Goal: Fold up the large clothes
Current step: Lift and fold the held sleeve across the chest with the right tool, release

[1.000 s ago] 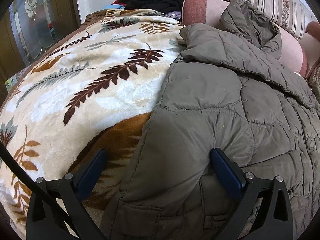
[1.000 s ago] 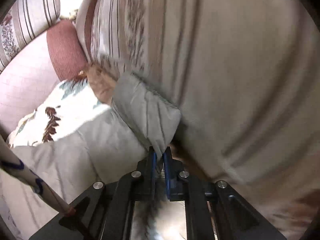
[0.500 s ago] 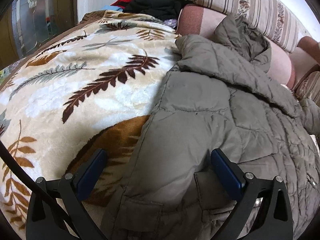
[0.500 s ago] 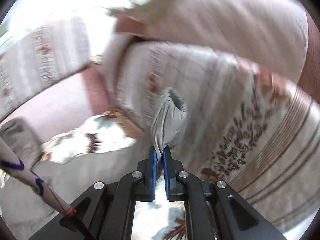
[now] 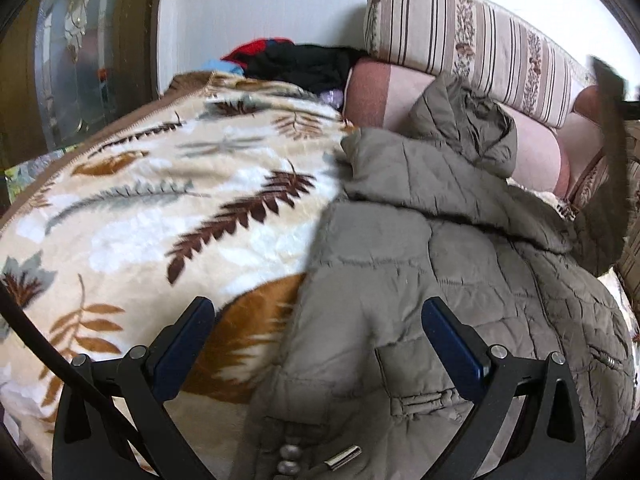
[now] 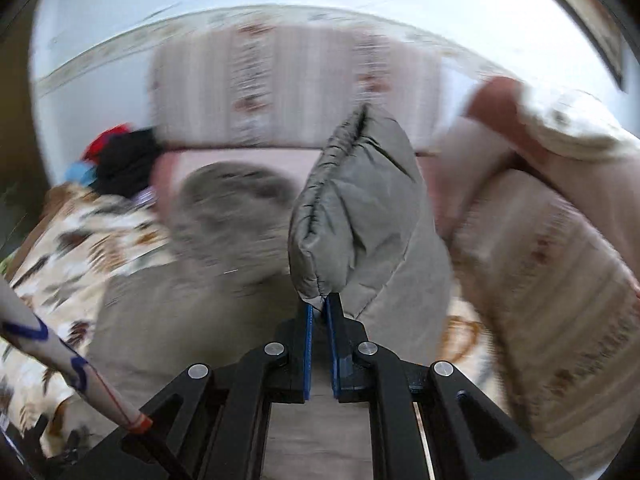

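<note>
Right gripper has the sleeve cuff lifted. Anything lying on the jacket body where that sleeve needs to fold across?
Nothing visible. The right gripper is shut on the sleeve cuff, and the jacket lies bare on the leaf blanket. The open left gripper hovers over the jacket's near edge, so it may need clearing.

You've got one quilted olive jacket (image 5: 420, 248) here, spread on one leaf-print blanket (image 5: 160, 200). Two grippers: your left gripper (image 5: 318, 332) and your right gripper (image 6: 318, 312). One striped sofa backrest (image 5: 460, 36) behind, one pink bolster (image 5: 536, 152) below it, and one heap of dark and red clothes (image 5: 304, 60), its pieces too bunched to count.
</note>
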A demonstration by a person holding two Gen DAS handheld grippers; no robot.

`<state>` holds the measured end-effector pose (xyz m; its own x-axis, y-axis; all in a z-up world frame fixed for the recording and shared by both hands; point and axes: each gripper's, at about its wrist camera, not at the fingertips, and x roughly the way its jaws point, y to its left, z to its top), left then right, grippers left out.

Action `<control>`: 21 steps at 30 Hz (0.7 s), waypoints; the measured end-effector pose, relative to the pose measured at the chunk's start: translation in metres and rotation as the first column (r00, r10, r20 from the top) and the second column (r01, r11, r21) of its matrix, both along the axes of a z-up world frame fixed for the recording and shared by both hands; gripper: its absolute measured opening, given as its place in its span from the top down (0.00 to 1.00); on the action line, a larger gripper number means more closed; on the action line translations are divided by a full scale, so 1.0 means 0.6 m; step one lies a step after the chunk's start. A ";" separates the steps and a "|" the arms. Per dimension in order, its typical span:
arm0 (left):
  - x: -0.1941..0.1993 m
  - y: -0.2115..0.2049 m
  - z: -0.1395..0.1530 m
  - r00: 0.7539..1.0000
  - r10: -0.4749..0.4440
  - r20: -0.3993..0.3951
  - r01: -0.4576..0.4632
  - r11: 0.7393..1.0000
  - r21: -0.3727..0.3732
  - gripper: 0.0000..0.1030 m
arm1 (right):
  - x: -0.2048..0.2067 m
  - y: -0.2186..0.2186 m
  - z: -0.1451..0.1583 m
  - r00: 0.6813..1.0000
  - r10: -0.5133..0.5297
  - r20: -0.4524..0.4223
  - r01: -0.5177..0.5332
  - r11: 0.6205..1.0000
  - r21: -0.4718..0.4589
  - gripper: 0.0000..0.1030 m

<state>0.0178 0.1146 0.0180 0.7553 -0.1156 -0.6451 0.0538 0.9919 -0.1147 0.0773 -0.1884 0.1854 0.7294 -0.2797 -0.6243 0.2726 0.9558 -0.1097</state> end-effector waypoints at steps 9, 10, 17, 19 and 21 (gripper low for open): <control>0.002 0.007 0.009 1.000 -0.001 0.018 0.002 1.000 -0.003 0.00 | 0.153 0.219 -0.156 0.951 0.279 -0.133 -0.271 0.959 0.079 0.94; 0.006 0.005 0.008 1.000 -0.007 0.014 0.007 1.000 -0.002 0.00 | 0.163 0.236 -0.170 0.945 0.294 -0.144 -0.284 0.955 0.084 0.94; 0.021 0.007 0.000 1.000 -0.025 -0.012 0.025 0.999 -0.025 0.00 | 0.223 0.336 -0.290 0.879 0.405 -0.253 -0.375 0.913 0.158 0.99; 0.023 0.010 0.000 1.000 -0.022 -0.018 0.021 0.999 -0.033 0.00 | 0.227 0.364 -0.327 0.846 0.440 -0.302 -0.412 0.898 0.154 0.99; 0.025 0.015 -0.001 1.000 -0.013 -0.028 0.012 0.999 -0.043 0.00 | 0.228 0.376 -0.347 0.830 0.450 -0.331 -0.422 0.893 0.155 0.98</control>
